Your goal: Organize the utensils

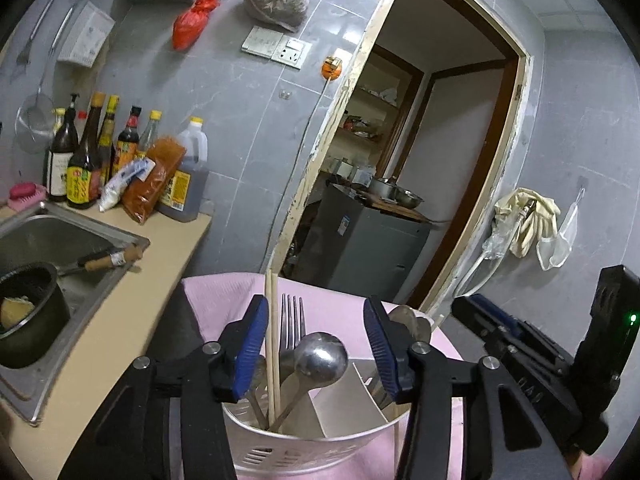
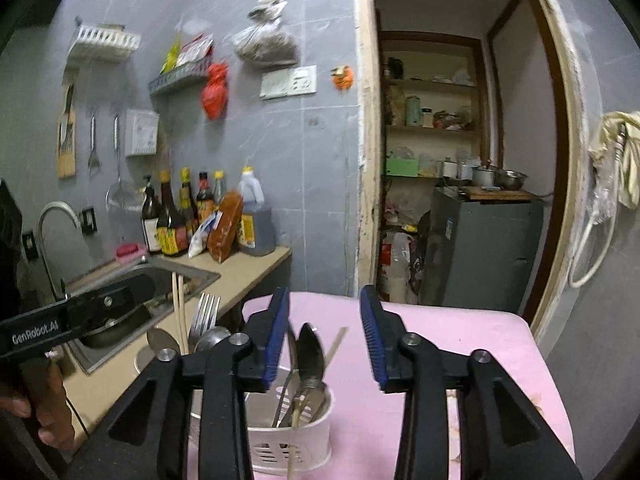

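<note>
On a pink cloth-covered table (image 2: 460,344), a white perforated plastic utensil holder (image 1: 304,450) stands holding a steel fork (image 1: 291,320), round ladle (image 1: 320,354) and wooden chopsticks (image 1: 273,340); left gripper (image 1: 316,350) and right gripper (image 2: 325,336) hover spread, empty.

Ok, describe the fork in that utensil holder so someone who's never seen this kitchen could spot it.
Find the pink cloth beside the sink counter; a white perforated utensil holder stands on it. In its left compartment the fork stands tines up, between the tall chopsticks and a round-bowled steel ladle. It is the only pronged piece.
</note>
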Available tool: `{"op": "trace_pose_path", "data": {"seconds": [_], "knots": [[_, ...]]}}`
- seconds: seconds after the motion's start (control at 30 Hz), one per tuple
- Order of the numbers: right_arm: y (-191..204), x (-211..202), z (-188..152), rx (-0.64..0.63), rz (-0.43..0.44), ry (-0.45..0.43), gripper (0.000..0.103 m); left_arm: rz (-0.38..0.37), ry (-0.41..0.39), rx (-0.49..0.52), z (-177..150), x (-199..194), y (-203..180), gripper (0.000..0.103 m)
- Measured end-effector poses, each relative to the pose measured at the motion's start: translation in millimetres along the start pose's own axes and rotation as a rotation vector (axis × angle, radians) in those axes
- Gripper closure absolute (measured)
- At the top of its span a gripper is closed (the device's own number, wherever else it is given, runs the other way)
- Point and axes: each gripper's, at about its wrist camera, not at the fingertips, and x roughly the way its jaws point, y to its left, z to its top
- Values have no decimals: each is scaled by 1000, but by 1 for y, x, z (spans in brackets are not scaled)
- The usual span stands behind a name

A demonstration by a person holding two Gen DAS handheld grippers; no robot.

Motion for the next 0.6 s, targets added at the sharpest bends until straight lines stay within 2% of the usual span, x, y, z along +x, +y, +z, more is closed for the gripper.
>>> {"op": "trace_pose_path", "data": {"seconds": [0.17, 0.33, 0.53, 0.6], "knots": [[-21, -24, 8, 44, -8, -15, 51, 36, 2, 28, 5, -16, -17, 43], [-38, -52, 14, 59, -15, -26, 35, 72, -3, 25, 3, -38, -36, 26], [-60, -97, 18, 66, -30, -51, 27, 121, -30, 6, -6, -69, -58, 13], [-66, -109, 18, 70, -33, -55, 21, 136, -38, 10, -10, -79, -67, 9]]}}
